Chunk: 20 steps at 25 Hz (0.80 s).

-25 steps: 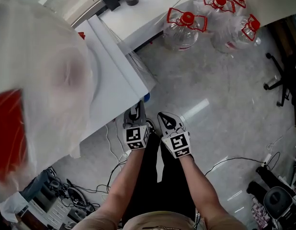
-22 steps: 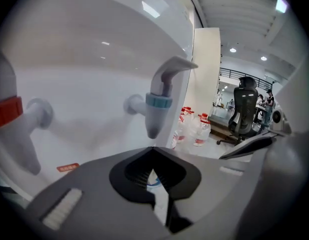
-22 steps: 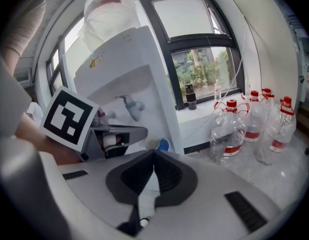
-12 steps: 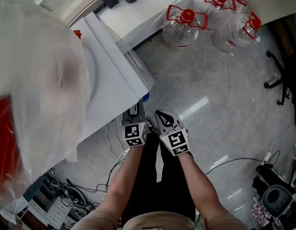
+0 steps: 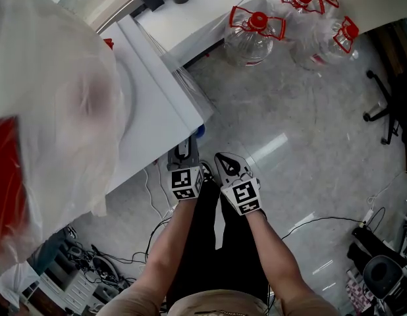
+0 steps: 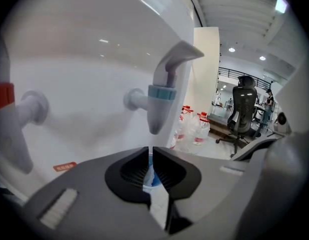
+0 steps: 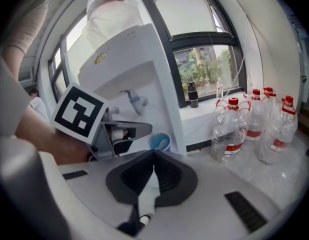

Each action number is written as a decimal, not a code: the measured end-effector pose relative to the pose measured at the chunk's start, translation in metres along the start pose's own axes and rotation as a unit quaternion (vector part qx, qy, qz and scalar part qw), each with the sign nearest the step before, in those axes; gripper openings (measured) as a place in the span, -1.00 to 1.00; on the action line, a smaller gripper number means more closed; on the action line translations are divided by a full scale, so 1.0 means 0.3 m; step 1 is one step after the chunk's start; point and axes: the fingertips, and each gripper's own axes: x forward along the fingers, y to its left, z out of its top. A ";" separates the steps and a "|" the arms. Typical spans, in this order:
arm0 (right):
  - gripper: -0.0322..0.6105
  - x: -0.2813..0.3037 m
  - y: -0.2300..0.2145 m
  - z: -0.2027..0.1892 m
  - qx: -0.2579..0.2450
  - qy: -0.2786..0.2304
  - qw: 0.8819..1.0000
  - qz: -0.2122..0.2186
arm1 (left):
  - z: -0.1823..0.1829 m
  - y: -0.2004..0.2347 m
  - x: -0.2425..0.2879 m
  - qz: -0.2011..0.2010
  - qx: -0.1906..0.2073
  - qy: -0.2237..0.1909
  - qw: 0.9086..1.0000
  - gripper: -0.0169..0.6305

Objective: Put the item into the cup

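Note:
A blue cup (image 5: 199,131) stands on the floor-level ledge under the white water dispenser (image 5: 157,104). In the right gripper view the cup (image 7: 159,141) sits just beyond the jaws, below the blue-banded tap (image 7: 136,102). Both grippers are held side by side in front of the person's legs. The left gripper (image 5: 186,149) is shut with nothing in it; through its thin slit (image 6: 150,151) a bit of the cup (image 6: 150,174) shows under the tap (image 6: 162,96). My right gripper (image 5: 224,160) is also shut (image 7: 154,154) and holds nothing. No loose item is visible.
A plastic-wrapped bottle (image 5: 52,110) tops the dispenser. Several large water bottles with red caps (image 5: 256,35) stand on the floor by the white counter (image 5: 190,18). An office chair base (image 5: 388,110) is at the right; cables (image 5: 322,222) run across the floor.
Both grippers have drifted very slightly up and left in the head view; nothing was taken hold of or let go.

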 end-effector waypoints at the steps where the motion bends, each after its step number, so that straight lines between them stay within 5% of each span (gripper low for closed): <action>1: -0.87 -0.003 0.004 0.002 -0.001 -0.001 1.000 0.001 | -0.001 -0.002 -0.005 0.000 -0.001 0.001 1.000 -0.91; 14: -0.87 -0.127 0.044 0.095 -0.022 -0.009 1.000 0.005 | -0.044 -0.131 -0.189 -0.029 -0.006 0.053 0.998 -0.92; 20: -0.87 -0.316 0.125 0.177 -0.091 0.020 0.995 0.036 | 0.065 -0.221 -0.445 -0.062 0.011 0.072 0.995 -0.92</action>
